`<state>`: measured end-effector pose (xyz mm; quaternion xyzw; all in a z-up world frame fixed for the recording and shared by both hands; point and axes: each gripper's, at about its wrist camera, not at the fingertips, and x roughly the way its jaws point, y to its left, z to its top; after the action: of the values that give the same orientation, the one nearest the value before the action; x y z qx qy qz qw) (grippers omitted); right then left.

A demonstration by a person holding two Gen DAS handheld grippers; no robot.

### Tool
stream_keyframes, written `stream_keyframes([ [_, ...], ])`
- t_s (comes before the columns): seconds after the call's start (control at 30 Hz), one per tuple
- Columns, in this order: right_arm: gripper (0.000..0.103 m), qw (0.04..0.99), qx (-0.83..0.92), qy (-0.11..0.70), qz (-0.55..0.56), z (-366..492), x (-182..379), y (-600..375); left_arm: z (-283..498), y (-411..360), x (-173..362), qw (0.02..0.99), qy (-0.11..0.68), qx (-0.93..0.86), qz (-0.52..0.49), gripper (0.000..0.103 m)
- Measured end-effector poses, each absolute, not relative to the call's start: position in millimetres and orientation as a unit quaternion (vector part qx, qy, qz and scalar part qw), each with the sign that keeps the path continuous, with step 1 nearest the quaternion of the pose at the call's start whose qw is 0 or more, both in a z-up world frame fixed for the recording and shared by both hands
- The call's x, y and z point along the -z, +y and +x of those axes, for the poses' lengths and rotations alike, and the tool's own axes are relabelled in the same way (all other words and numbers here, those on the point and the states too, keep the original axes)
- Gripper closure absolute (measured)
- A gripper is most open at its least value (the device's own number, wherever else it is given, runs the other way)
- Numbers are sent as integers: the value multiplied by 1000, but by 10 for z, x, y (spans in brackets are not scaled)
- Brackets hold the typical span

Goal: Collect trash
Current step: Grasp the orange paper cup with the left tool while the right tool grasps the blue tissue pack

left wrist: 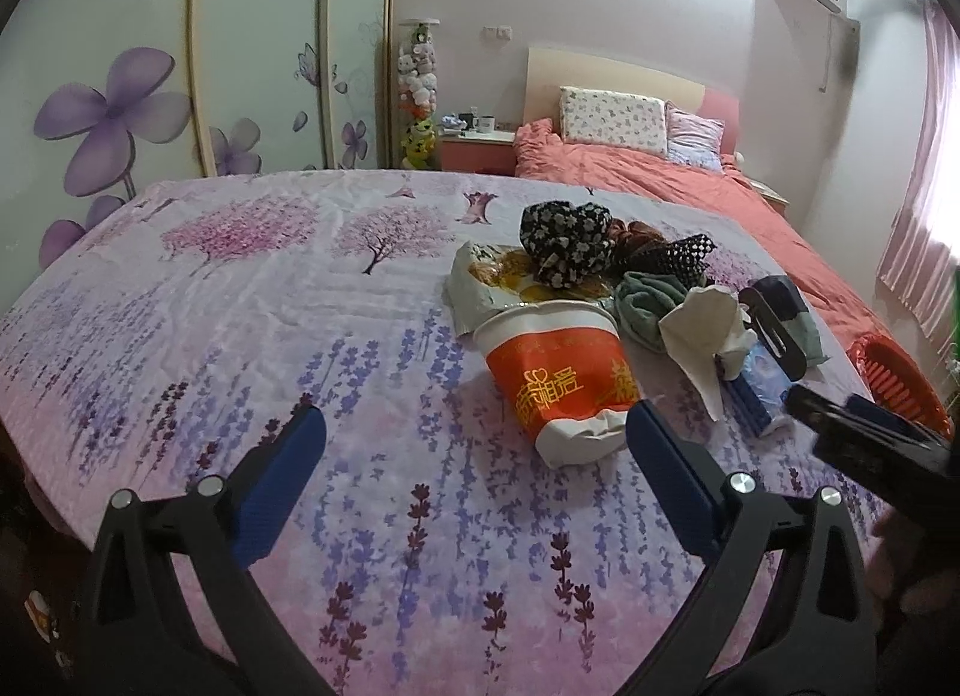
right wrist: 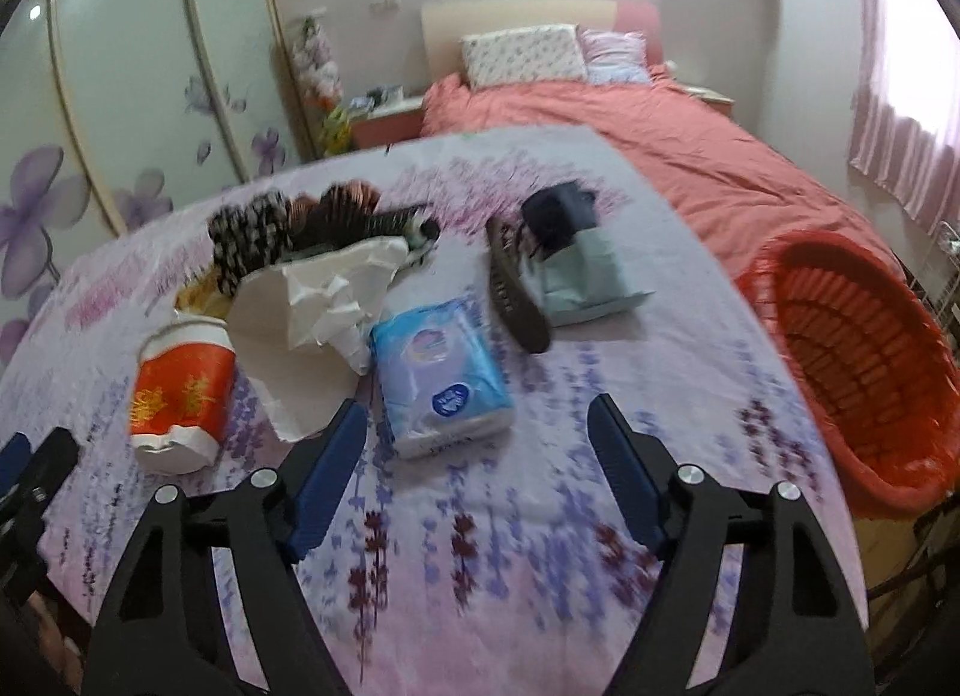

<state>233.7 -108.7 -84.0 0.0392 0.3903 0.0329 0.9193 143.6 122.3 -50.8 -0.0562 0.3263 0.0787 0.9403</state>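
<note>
- The left claw [left wrist: 474, 438] hangs wide and holds nothing, low over the lavender-printed pink and purple cloth [left wrist: 240, 336] that covers the near surface; what lies beneath the cloth cannot be told.
- The right claw [right wrist: 474, 432] is also spread wide and holds nothing, above the same cloth [right wrist: 480, 546] near its near edge.
- A crushed red and white paper cup with gold lettering [left wrist: 555, 378] lies on its side, its dented base just beside the left claw's right blue finger pad [left wrist: 666, 474]; in the right wrist view the cup [right wrist: 180, 390] sits left of the right claw.
- A crumpled white tissue paper [right wrist: 300, 330] lies between the cup and a light blue plastic tissue pack [right wrist: 438, 372], and its lower corner touches the right claw's left finger.
- The tissue pack rests straight ahead of the right claw, between its fingers in that view.
- Behind the cup lies a silvery snack wrapper with yellow print [left wrist: 498, 282], and behind that a heap of black and white patterned cloth pieces [left wrist: 570, 240].
- A dark brown comb [right wrist: 516, 288] leans on folded dark and pale green cloths [right wrist: 576, 264] toward the far right of the cloth.
- A red woven plastic basket [right wrist: 852, 348] stands off the right edge.
- A bed with a coral quilt [left wrist: 660, 174] stands beyond.
</note>
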Motion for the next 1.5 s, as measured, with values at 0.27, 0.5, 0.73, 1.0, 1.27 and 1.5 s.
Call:
stream_keyframes([
  [0.27, 27, 904, -34, 427, 18, 2617, 1020, -1017, 1677, 1236, 658, 927, 362, -49, -80, 5],
  [0.5, 46, 899, -46, 435, 4, 2670, 1032, -951, 1878, 1147, 713, 920, 379, -35, -90, 5],
  [0.73, 49, 900, -55, 432, 26, 2501, 982, -1035, 1990, 1010, 743, 918, 388, -29, -73, 5],
  [1.0, 49, 906, -50, 419, 26, 2424, 924, -1121, 2198, 941, 857, 908, 413, -45, -49, 13],
  [1.27, 49, 907, -42, 418, 33, 2411, 953, -1229, 2379, 960, 943, 898, 434, -47, -53, 23],
  [1.5, 49, 911, -41, 407, 42, 2358, 898, -1323, 2322, 946, 909, 903, 425, -40, -47, 24],
])
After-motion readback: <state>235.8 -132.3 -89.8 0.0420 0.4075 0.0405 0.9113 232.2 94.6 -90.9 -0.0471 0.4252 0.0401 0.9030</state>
